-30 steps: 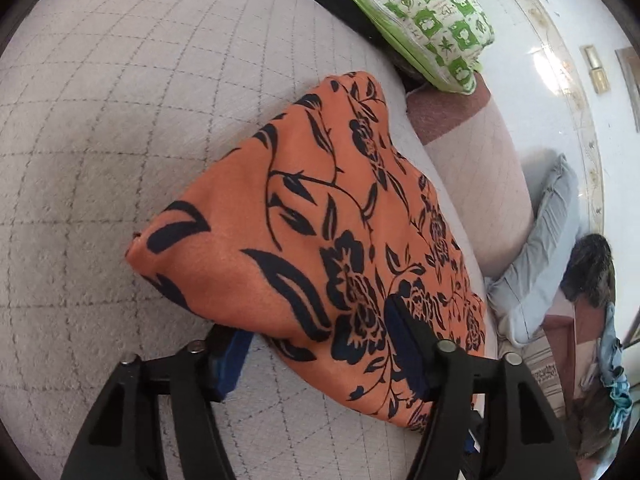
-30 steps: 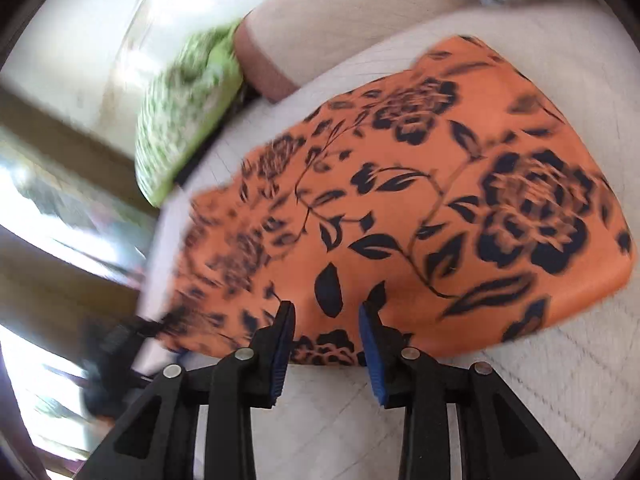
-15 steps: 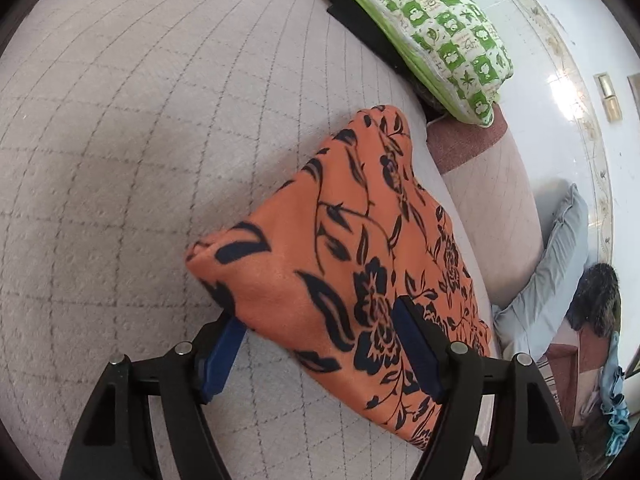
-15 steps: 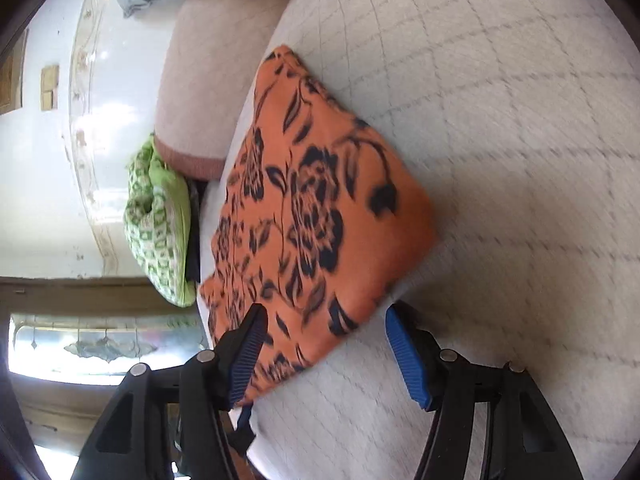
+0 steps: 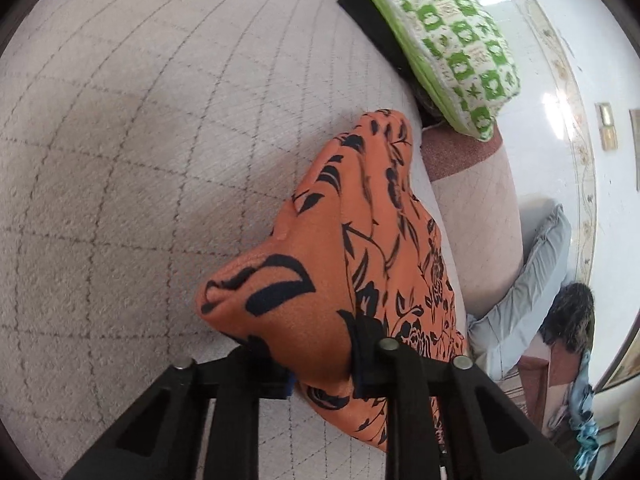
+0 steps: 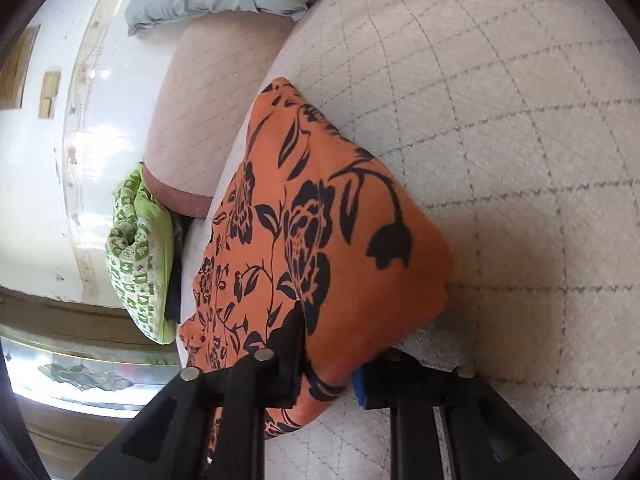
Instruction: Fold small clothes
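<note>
Where the pale quilted cushion (image 5: 132,184) spreads under both tools, the left hand-held gripper (image 5: 320,364) is clenched on a bunched corner of the orange floral cloth (image 5: 352,248), its fingers pressed into the fabric. The right hand-held gripper (image 6: 326,368) grips another corner of the orange floral cloth (image 6: 320,220) likewise. Folded and puffed up, the cloth runs forward from the jaws along the cushion's edge. Beyond it lie a green patterned pillow (image 5: 452,40), a grey garment (image 5: 528,276) and white wall.
</note>
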Tool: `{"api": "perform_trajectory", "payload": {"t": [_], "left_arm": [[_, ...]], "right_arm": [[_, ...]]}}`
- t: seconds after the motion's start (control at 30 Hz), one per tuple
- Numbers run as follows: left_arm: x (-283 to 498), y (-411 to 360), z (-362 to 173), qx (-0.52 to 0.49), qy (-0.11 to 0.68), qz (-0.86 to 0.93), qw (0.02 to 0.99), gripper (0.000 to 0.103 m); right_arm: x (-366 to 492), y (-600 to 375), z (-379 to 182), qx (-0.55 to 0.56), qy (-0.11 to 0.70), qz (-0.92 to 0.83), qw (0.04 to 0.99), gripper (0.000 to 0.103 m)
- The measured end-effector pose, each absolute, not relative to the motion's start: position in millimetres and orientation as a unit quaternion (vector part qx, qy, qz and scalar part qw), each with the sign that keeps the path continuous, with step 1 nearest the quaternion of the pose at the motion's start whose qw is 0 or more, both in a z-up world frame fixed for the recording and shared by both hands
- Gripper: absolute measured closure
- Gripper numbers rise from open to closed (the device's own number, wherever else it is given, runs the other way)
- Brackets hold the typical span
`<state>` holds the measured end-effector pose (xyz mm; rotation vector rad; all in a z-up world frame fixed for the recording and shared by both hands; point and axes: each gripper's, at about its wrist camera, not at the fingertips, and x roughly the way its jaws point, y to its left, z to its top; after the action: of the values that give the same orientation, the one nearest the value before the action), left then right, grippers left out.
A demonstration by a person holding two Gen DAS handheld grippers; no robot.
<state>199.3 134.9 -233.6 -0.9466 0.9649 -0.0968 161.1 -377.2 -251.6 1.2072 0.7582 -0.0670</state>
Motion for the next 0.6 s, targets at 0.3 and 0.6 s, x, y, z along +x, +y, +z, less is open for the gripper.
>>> {"api": "perform_trajectory", "payload": {"t": [0.3, 0.6], "left_arm": [[187.3, 136.8, -213.7, -0.415, 0.426, -0.070, 0.801, 0.086], [159.3, 150.2, -212.4, -0.410, 0.435, -0.083, 0.797, 0.086]], "right_arm": [[143.1, -361.1, -208.0, 0.446, 0.309, -0.034, 0.839, 0.091], [120.5, -355.8, -198.8, 0.422, 0.314, -0.016, 0.850, 0.091]]}}
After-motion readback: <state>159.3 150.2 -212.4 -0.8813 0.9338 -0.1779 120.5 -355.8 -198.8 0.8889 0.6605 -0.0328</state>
